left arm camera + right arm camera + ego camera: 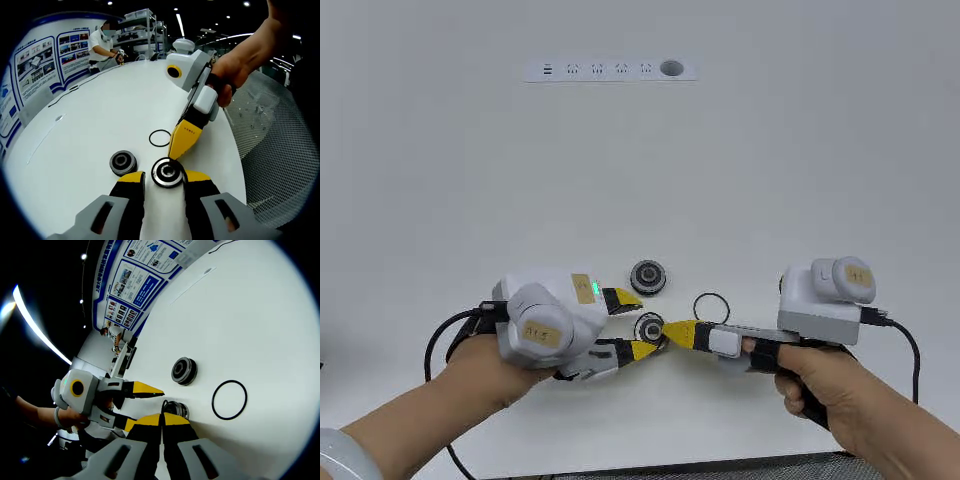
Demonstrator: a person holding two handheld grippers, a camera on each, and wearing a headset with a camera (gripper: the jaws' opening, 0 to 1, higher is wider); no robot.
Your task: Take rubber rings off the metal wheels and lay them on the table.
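A white table (770, 150) carries a power strip (610, 70) at its far edge; blue wall posters (30, 60) are too small to read. One metal wheel (167, 172) sits between the wide-apart jaws of the left gripper (165, 177). The right gripper (162, 416) has its jaws pressed together, tips at that wheel's rim; whether they pinch its ring I cannot tell. A second wheel (123, 162) stands near, and a loose rubber ring (150, 138) lies flat just beyond. Tan stickers (583, 288) on both grippers bear unreadable writing.
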